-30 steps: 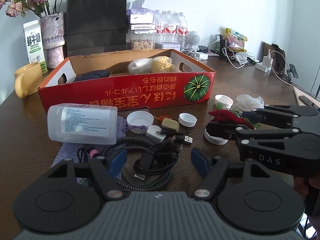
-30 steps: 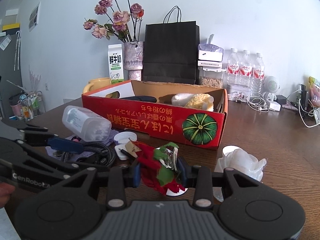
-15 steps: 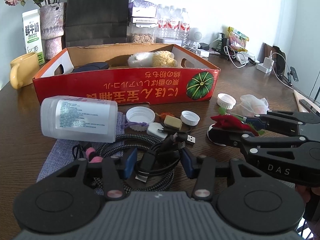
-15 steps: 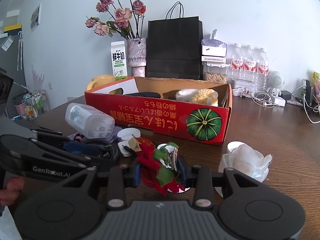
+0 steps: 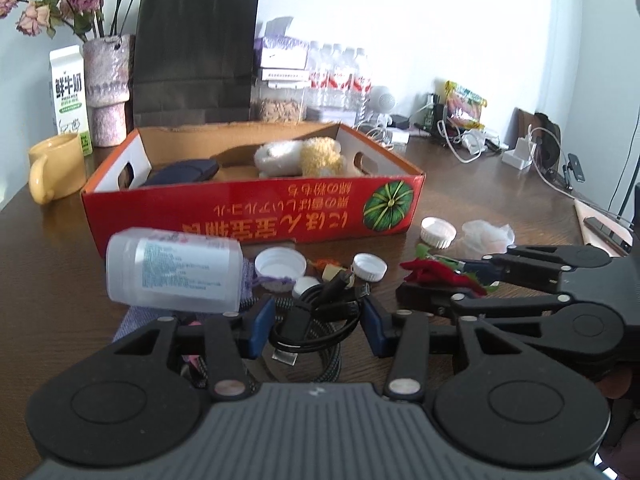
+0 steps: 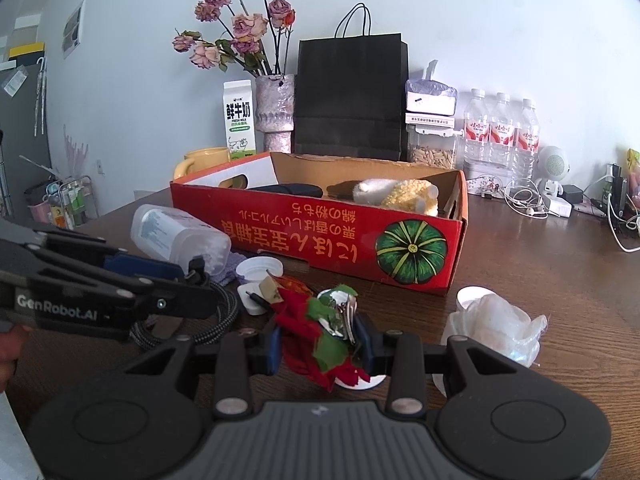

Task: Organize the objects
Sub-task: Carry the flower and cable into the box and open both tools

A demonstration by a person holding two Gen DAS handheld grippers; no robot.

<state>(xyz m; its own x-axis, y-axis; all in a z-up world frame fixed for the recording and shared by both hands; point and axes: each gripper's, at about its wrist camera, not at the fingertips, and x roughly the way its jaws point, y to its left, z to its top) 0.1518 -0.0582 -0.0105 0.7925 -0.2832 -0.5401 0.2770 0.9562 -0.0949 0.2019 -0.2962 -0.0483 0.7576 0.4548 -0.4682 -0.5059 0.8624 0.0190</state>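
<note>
My left gripper (image 5: pixel 314 320) is shut on a coiled black USB cable (image 5: pixel 320 316) and holds it just above the table. My right gripper (image 6: pixel 320 340) is shut on a red and green artificial flower (image 6: pixel 316 328), which also shows in the left wrist view (image 5: pixel 436 274). A red cardboard box (image 5: pixel 256 208) with a pumpkin print stands behind, holding a plush toy (image 5: pixel 300 156) and a dark case (image 5: pixel 184 172). A clear plastic bottle (image 5: pixel 176 270) lies on its side in front of the box.
White caps (image 5: pixel 280 262) and a braided cable (image 6: pixel 224 312) lie on the wooden table. A crumpled plastic bag (image 6: pixel 496 320) lies right. A yellow mug (image 5: pixel 56 166), milk carton (image 5: pixel 70 96), vase, black bag (image 5: pixel 196 56) and water bottles stand behind the box.
My left gripper has closed on the black cable and lifted it. The right gripper still holds the flower and has risen slightly.
</note>
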